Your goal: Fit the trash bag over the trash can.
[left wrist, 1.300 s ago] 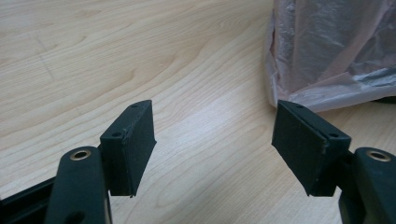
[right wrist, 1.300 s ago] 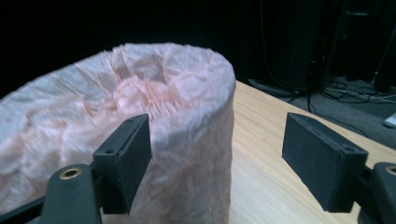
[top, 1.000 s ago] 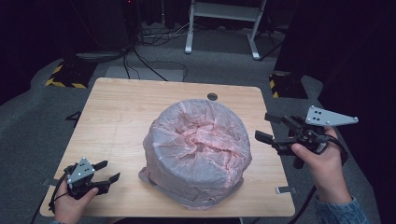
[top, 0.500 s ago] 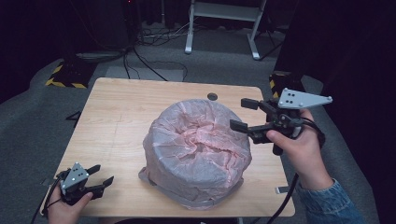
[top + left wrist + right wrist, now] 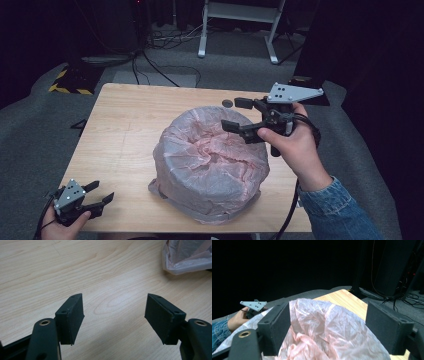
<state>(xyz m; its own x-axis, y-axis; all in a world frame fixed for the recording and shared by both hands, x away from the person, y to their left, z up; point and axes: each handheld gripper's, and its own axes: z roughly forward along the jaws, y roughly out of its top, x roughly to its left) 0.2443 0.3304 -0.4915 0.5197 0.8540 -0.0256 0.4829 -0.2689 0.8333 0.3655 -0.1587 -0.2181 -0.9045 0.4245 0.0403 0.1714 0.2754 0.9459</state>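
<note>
Sitting mid-table [image 5: 125, 125] is one bundle wrapped in pink plastic [image 5: 210, 165]. Two grippers: the right gripper [image 5: 237, 114] hovers over its top, the left gripper [image 5: 102, 192] near the table's front corner, both spread wide and empty.

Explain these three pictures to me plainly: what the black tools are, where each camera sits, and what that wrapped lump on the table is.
A person holds a hand-held gripper in each hand. The high view looks down on a wooden table. In its middle stands a round bulky thing covered in pinkish crinkled plastic; what is inside is hidden. The right hand-held gripper hovers open over its top and grips nothing. The left hand-held gripper is open at the table's near corner. The other two pictures come from cameras on the grippers, looking out between their black jaws.
</note>
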